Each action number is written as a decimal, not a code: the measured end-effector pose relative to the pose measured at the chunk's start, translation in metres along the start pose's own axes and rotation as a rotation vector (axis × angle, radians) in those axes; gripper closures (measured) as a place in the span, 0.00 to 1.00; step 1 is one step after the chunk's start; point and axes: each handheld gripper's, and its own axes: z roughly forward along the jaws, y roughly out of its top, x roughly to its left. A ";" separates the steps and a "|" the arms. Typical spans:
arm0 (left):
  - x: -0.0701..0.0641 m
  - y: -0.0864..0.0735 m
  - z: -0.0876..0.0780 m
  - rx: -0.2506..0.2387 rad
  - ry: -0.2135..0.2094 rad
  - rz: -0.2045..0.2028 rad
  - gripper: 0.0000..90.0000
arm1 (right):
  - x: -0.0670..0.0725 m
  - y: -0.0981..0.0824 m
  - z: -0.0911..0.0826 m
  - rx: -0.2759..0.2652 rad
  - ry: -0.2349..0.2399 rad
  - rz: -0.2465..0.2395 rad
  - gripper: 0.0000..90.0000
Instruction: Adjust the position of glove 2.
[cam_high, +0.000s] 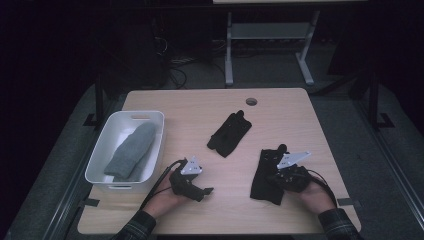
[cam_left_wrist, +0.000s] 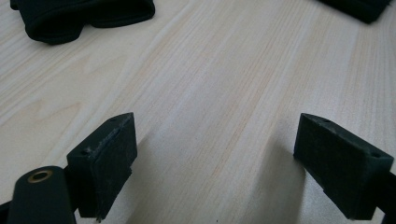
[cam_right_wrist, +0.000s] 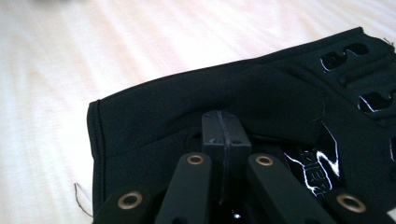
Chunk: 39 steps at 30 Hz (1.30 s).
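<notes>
Right gripper (cam_right_wrist: 223, 135): my jaws are pressed together over the black glove (cam_right_wrist: 243, 107) near its cuff; I judge they pinch a fold of its fabric, though the pads hide the bite itself.
Right-hand glove: it lies flat on the bench (cam_high: 300, 115) at my right, cuff toward me, finger end pointing away, under my right gripper (cam_high: 280, 172) in the high view.
Left gripper (cam_left_wrist: 215, 154): my jaws are spread wide over bare wood, nothing between them; it rests low near the bench's front edge, just right of the white bin (cam_high: 100, 150).
Second black glove (cam_high: 229, 132): it lies mid-bench, apart from both grippers.
White bin: it holds a grey knitted mitten (cam_high: 131, 150).
Step in hand: I take it I am picking up the right-hand glove to carry it across.
Next move: lift clear of the wood, check the fabric hangs firm, then travel left over the bin's rim before parting the jaws.
</notes>
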 end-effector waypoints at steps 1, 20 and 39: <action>0.000 0.000 0.000 0.000 0.000 0.000 0.14 | 0.003 0.000 0.001 0.001 0.008 -0.005 1.00; 0.000 0.000 0.000 0.000 0.000 0.000 0.14 | -0.002 0.006 -0.019 -0.081 -0.051 -0.006 1.00; 0.000 0.000 0.000 0.000 0.001 -0.006 0.14 | -0.052 0.021 0.012 -0.031 -0.133 0.081 1.00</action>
